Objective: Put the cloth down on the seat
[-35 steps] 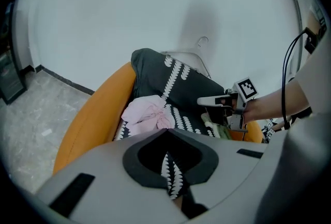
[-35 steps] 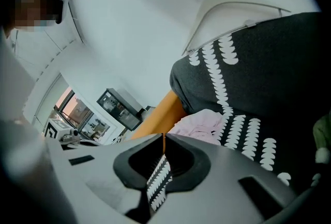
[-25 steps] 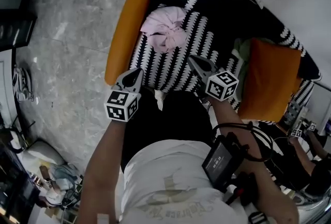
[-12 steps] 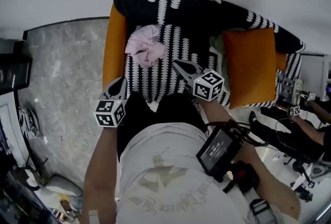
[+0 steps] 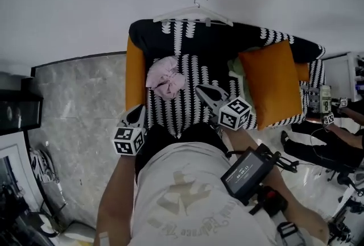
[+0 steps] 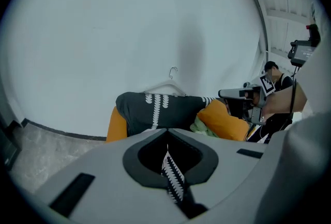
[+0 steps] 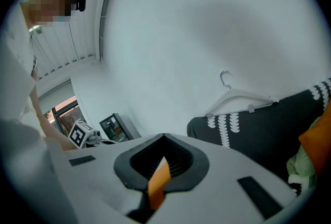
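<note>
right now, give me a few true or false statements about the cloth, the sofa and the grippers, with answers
The pink cloth lies on the seat of the sofa. True.
The left gripper holds the cloth. False: it is shut on nothing and is apart from the cloth.
A white hanger rests on top of the sofa back. True.
The orange cushion lies on the floor. False: it sits on the sofa.

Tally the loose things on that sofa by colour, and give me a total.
Pink: 1, the cloth
Orange: 1, the cushion
Green: 1, a fabric piece beside the cushion
White: 1, the hanger
Total: 4
</note>
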Tool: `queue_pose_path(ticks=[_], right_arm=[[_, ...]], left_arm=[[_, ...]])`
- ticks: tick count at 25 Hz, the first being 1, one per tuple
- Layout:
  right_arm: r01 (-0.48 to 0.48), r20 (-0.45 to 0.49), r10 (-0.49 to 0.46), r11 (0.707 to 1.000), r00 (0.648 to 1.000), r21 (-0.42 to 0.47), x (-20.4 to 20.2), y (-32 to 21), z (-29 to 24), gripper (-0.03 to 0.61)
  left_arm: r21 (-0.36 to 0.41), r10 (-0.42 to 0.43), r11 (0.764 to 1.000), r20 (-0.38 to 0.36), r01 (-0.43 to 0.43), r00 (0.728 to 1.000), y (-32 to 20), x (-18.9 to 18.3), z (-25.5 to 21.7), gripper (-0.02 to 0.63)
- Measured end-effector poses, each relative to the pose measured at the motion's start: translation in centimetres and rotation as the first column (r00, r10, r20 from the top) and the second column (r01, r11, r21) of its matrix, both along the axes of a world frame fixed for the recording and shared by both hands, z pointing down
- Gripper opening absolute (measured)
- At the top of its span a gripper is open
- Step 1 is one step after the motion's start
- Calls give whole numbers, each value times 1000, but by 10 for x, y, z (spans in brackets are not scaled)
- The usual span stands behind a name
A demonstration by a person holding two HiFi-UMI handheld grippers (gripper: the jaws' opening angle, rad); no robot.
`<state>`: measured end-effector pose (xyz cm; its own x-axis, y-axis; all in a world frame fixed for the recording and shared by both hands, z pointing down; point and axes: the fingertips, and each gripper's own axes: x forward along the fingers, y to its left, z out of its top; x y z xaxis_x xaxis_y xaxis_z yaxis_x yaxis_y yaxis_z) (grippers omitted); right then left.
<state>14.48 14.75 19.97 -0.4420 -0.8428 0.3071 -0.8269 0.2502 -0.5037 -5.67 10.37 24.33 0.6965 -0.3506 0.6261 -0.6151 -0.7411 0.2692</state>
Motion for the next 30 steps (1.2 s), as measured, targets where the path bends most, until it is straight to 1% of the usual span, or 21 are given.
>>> queue_pose_path(ticks=[4,8,12,14,18,23,30], right_arm=[[-16,-28,17,999,999,38,-8,-5,-19,15],[-31,-64,36,997,997,70,-16,-7,-32,15],[-69,-70,76,992,995,103,-33,0,-50,14],[-89,-73,98,990,993,113,-34,3,-54,15],[-133,-86,142,985,986,107,-23,11,-49,15],[-205,-90,213,974,973,95,-5,31,-37,15],[-266,-94,273,961,957,82,-4,52,-33,15]], left_arm=[[26,61,998,-8,-61,998,-8,-3,-15,12],[33,118,993,-29,-117,993,-12,-1,-24,12],[45,183,983,-53,-181,982,-11,-6,-40,12],[54,223,974,-54,-220,973,-14,-1,-43,12],[65,290,956,-53,-286,956,-24,20,-42,12],[72,346,937,-57,-342,936,-20,43,-37,12],[52,397,917,-52,-395,916,-1,47,-30,12]])
